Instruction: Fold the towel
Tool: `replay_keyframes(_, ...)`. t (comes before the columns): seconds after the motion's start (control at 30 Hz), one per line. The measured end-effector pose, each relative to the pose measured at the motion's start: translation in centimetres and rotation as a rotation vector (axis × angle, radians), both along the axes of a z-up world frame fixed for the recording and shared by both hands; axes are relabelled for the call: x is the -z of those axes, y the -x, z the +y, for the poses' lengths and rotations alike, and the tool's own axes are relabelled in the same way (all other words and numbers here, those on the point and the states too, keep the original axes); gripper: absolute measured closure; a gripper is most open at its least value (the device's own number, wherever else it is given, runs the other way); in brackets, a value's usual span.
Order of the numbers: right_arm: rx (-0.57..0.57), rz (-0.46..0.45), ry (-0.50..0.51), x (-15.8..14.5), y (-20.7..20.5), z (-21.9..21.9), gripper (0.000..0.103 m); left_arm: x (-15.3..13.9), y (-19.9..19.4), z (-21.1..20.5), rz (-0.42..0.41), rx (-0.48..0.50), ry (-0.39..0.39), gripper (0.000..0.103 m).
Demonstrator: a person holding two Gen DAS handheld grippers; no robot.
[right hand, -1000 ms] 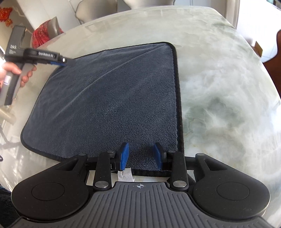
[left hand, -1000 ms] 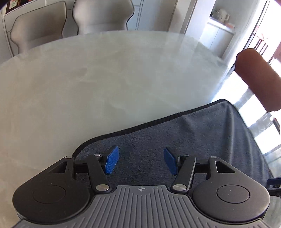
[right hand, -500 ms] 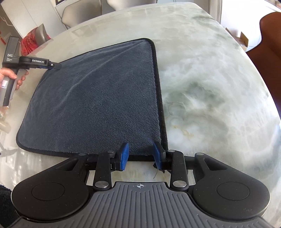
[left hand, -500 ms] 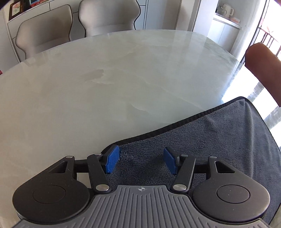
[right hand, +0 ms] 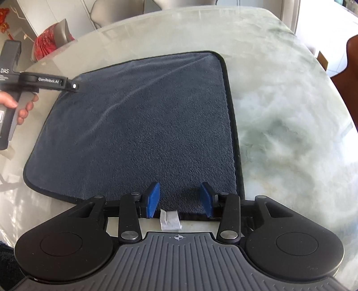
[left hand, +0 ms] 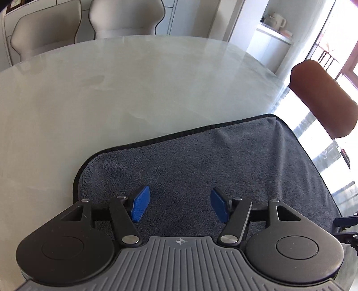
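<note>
Dark grey plush cloth with a thin black bound edge: this is the towel [right hand: 143,134], lying spread and nearly flat on a pale, glossy marble-look table [right hand: 290,112], with one faint crease running slantwise across it. Every place here is given from the towel. The right gripper [right hand: 180,198] hangs over its near edge, close to the near right corner; its blue pads are parting, with pile under the gap but nothing pinched. The left gripper [left hand: 180,204] hovers above the far left corner, its jaws also easing apart and empty. The towel looks soft, light and limp, so it would likely sag and drag unless lifted at two corners together; the bound hem at the corners seems the firmest place to pinch, and the polished top may let the cloth slide. Only the right wrist view shows the whole towel, a small white tag [right hand: 170,220] at its near hem, and the person's hand [right hand: 15,105] around the left gripper's handle. Only the left wrist view shows pale chairs [left hand: 125,18] beyond the towel and a brown chair back [left hand: 322,98] off its right side.
</note>
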State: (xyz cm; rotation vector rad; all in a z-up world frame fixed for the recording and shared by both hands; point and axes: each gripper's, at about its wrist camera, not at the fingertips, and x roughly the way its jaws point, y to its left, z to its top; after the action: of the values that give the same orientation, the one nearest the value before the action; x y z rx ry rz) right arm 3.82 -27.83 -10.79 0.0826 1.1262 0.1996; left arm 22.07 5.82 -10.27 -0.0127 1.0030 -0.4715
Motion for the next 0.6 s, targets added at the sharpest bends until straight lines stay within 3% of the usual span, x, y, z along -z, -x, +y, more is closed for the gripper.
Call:
replay_keyframes(0.2, 0.003, 0.0, 0.036, 0.0, 0.9, -0.7, 0.061, 0.2, -0.6, 0.8, -0.01, -0.006, -0.048, 0.041)
replay_keyframes(0.3, 0.043, -0.004, 0.029, -0.1, 1.1, -0.8, 0.061, -0.4, -0.3, 1.7, -0.002, -0.065, -0.068, 0.04)
replay_keyframes(0.43, 0.104, -0.017, -0.001, -0.4, 1.3, -0.5, 0.056, -1.9, 1.8, 4.7, -0.026, -0.162, 0.017, 0.039)
replay_keyframes(0.6, 0.103, -0.037, -0.006, -0.7, 1.9, 0.2, 0.048, -1.9, 3.2, 7.7, -0.011, -0.249, 0.027, 0.037)
